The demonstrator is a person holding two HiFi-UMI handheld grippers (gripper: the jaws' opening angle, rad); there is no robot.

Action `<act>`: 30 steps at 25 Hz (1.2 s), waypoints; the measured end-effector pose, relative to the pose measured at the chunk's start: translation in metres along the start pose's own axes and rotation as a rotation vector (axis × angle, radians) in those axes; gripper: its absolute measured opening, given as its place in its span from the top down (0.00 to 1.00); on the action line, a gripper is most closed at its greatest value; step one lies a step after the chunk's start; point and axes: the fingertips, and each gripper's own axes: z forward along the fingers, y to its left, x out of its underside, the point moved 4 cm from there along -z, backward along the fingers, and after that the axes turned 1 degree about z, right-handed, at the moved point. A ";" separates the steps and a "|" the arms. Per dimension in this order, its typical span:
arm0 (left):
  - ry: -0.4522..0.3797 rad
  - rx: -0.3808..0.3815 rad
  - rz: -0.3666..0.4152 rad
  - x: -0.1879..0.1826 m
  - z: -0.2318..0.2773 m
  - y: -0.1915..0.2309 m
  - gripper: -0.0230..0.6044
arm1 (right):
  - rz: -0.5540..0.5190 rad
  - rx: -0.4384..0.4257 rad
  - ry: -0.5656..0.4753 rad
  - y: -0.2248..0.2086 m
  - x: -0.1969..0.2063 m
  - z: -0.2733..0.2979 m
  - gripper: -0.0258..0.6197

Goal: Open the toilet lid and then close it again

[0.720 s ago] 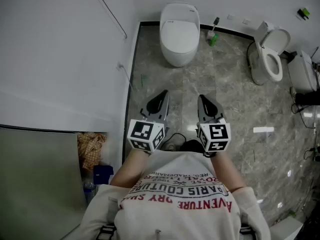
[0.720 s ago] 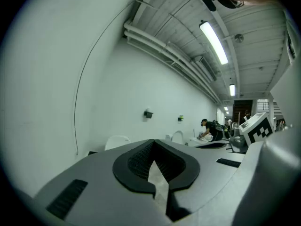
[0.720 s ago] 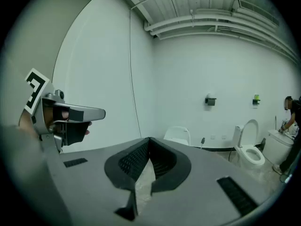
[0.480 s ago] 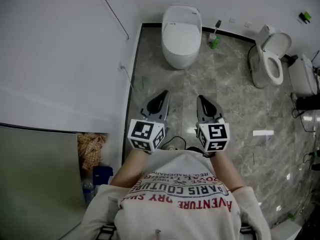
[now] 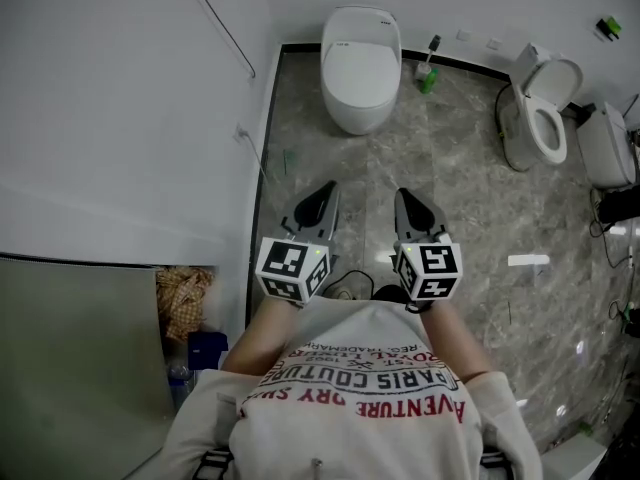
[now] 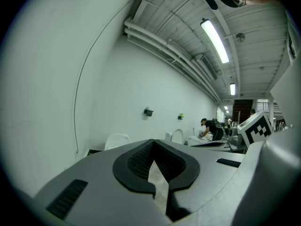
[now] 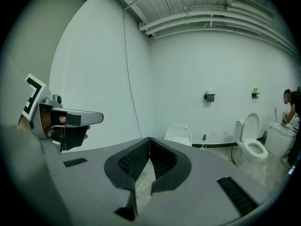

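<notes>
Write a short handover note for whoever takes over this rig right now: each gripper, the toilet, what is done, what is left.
Left gripper: shut, empty.
Right gripper: shut, empty.
Both are held side by side in front of the person, pointing toward the toilet by the far wall and well short of it.
Toilet lid: down.
Done: nothing that shows.
Left: approach, lift the lid, then lower it.
The second toilet, at right with its lid up, is probably not the target.

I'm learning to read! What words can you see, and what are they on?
"AVENTURE": red, on the person's T-shirt, upside down.
"PARIS": dark, same T-shirt.
Other T-shirt lines: too small to read surely.
Cubes on the left gripper and right gripper: square patterns, no words.
</notes>
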 end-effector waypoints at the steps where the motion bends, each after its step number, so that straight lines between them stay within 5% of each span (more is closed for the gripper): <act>1: 0.001 -0.001 -0.002 0.001 0.001 0.000 0.95 | 0.000 0.004 0.001 -0.001 0.001 0.000 0.94; 15: 0.030 -0.013 0.002 0.007 0.063 0.006 0.95 | 0.033 -0.016 0.017 -0.056 0.002 0.048 0.94; 30: 0.012 -0.143 -0.047 -0.033 0.293 0.056 0.95 | 0.000 -0.158 0.070 -0.229 -0.050 0.227 0.94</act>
